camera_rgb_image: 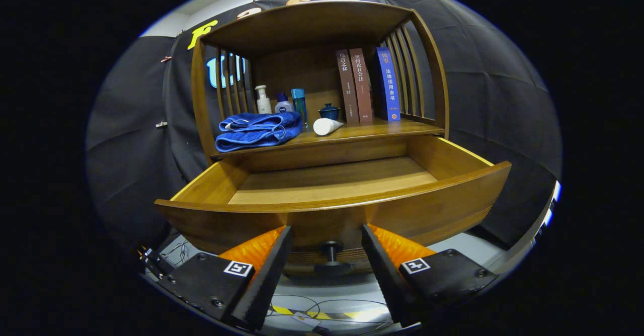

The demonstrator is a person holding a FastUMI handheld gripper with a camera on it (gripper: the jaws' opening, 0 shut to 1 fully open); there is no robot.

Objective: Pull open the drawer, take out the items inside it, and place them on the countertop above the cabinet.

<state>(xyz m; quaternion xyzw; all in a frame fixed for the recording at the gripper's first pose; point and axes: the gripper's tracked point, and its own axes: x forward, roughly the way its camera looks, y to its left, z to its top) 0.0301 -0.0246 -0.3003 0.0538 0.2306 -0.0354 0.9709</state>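
Drawer (332,185) at centre frame stands pulled out, stiff wood, likely heavy. Gripper (327,243) spread wide, fingers (271,260) flanking its dark knob (331,251), the best hold, untouched.

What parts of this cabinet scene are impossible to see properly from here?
- Drawer, gripper view: its near floor strip hides behind its own front panel.
- Pump bottle and the other bottles: lower parts hidden by the blue towel.
- Knob: sits between the open gripper fingers, its base in shadow.

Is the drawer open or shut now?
Open: the drawer is pulled out, its bare wooden floor visible. The gripper is open, its fingers either side of the knob.
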